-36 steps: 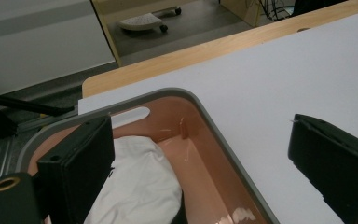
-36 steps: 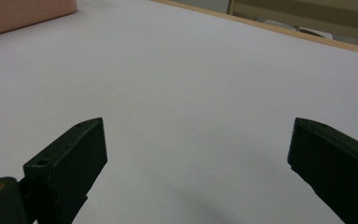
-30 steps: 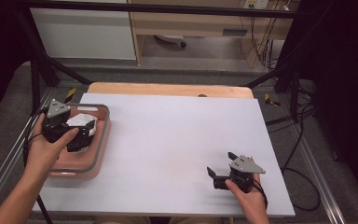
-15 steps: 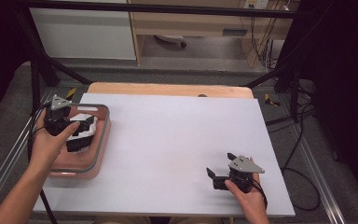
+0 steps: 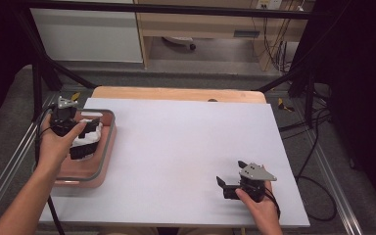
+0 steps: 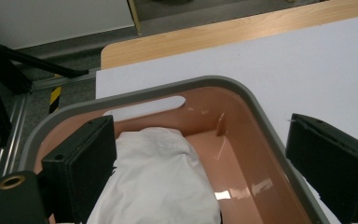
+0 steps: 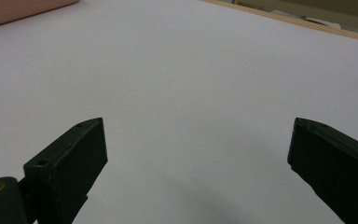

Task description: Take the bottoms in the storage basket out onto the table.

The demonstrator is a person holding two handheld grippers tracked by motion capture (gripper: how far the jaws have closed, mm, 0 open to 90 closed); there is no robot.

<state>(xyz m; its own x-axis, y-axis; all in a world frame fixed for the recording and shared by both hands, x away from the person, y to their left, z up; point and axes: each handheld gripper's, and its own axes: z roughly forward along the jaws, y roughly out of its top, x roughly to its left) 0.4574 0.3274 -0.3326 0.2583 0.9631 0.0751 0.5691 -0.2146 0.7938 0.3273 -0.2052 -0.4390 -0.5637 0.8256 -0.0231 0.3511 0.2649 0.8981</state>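
Note:
A pink basin with a grey rim (image 5: 108, 142) sits at the table's left edge, and a crumpled white cloth (image 5: 89, 142) lies inside it. My left gripper (image 5: 85, 136) hangs over the basin, tilted down at the cloth. In the left gripper view the left gripper (image 6: 203, 135) is open wide: one jaw is beside the cloth (image 6: 154, 182), the other stands outside the basin rim (image 6: 191, 86). Neither jaw holds anything. My right gripper (image 5: 229, 174) rests low over the white table near its front right, open. In the right gripper view the right gripper (image 7: 199, 135) has only bare table between its jaws.
The white tabletop (image 5: 186, 142) stretches between the two grippers. A wooden strip (image 5: 176, 93) runs along the far edge. Metal frame rails and cables lie off both sides of the table.
The left gripper has shifted slightly over the basin, its jaws dipping closer to the cloth. The right gripper has stayed where it was.

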